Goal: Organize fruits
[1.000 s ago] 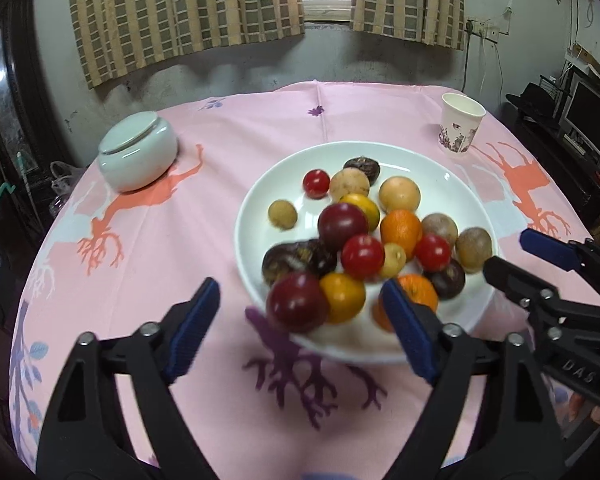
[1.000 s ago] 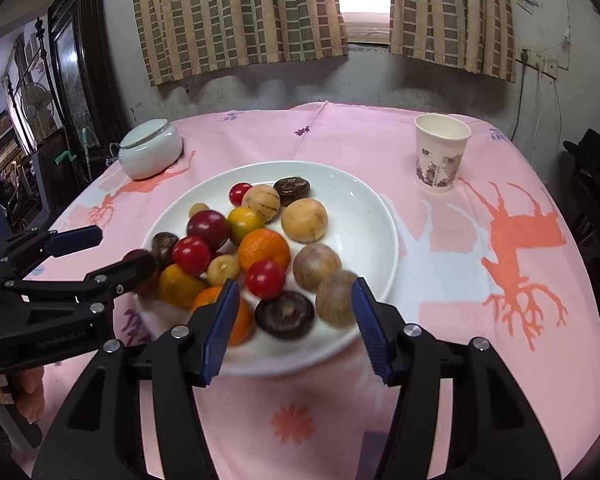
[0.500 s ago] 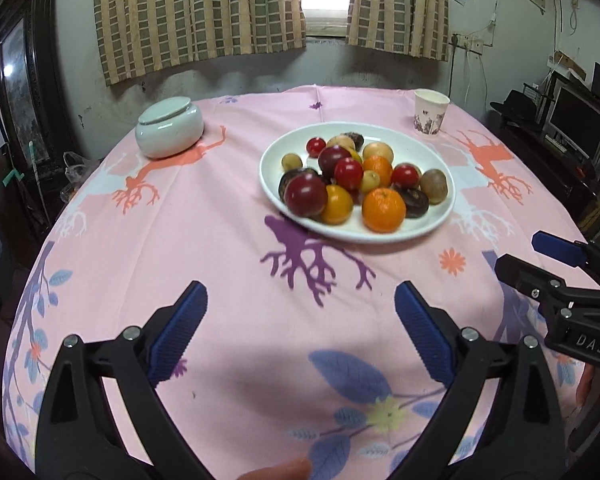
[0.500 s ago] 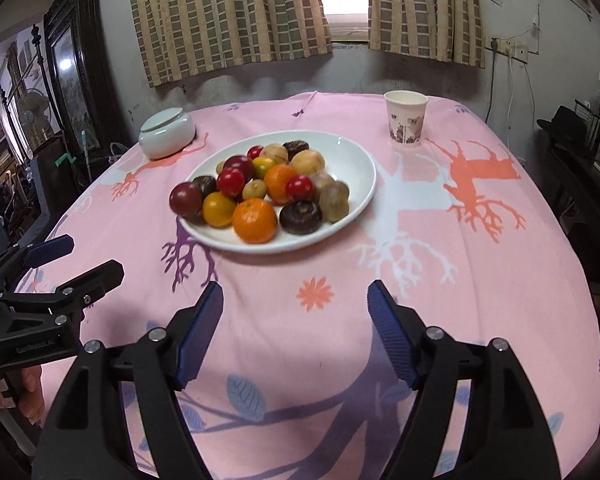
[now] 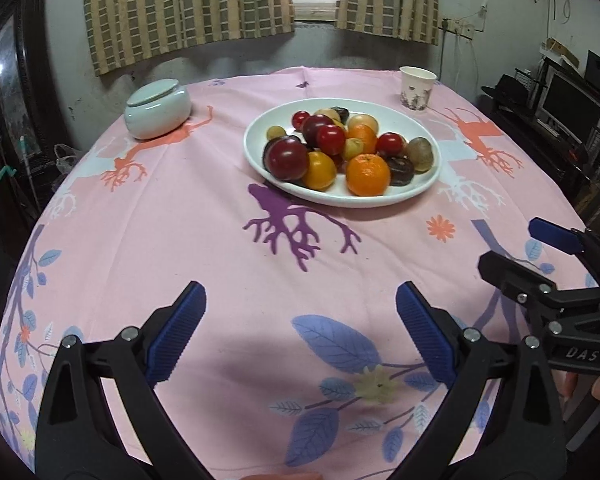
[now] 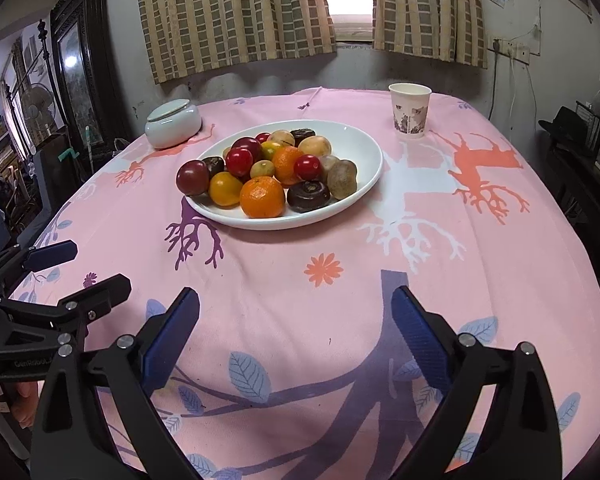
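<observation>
Pink cloth [image 5: 180,220] all over the table. On it, toward the far side, white plate [image 5: 340,200], well apart from both tongs. Fruit [image 5: 368,174] heaped on that plate: orange ones, red ones, dark ones, brown ones, all touching in one pile. No fruit loose on the cloth in either view. Off to the far right of the plate, paper cup [image 5: 417,88]. Off to the far left, pale jar [image 5: 158,108] with its lid on. Cannot tell what is inside either one.

Left tongs [image 5: 300,300] wide open, jaws just now spreading, nothing between them, only bare cloth below. Right tongs [image 6: 296,300] wide open too, jaws just now spreading a lot, nothing between them either. Both low over the near part of the table, side by side, pointing down and toward the plate.

Looks like the gathering part is done: every fruit in sight already on the plate, nothing held, nothing waiting on the cloth. Hard to say what is left. Maybe nothing at all. Maybe sorting the pile by kind or colour, since reds, oranges and browns lie all mixed up. Could roll off, that big dark red one at the plate's near left edge, if bumped.
</observation>
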`<state>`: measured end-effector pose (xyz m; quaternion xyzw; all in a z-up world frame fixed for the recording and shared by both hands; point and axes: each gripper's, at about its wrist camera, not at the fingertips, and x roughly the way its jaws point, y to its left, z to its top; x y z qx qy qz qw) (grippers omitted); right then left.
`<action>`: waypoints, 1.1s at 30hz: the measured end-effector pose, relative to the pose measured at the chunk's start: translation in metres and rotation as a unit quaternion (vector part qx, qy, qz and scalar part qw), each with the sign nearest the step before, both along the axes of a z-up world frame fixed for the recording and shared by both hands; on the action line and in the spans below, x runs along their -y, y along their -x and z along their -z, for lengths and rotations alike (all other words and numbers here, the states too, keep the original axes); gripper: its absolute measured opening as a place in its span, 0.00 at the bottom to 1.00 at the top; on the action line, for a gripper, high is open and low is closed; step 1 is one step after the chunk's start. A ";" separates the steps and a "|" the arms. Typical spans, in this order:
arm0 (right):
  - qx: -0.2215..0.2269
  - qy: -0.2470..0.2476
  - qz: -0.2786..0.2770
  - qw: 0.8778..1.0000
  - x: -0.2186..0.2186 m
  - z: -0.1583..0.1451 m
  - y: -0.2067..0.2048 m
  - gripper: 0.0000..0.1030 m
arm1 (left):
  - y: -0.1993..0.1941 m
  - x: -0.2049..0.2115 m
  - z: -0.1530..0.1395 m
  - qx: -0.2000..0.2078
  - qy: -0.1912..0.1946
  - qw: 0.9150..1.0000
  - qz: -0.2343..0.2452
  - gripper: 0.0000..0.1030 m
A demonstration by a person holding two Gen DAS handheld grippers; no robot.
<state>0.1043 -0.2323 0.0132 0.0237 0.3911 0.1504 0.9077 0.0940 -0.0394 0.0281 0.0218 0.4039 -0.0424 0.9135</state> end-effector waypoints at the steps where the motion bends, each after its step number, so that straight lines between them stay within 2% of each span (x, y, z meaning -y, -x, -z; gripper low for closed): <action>1: -0.002 -0.001 0.000 1.000 0.000 0.001 -0.001 0.94 | 0.000 0.001 0.000 -0.001 0.001 1.000 0.001 0.95; 33: -0.010 0.008 -0.005 1.000 0.000 0.009 -0.002 0.94 | -0.006 -0.009 0.011 -0.018 0.007 1.000 -0.022 0.95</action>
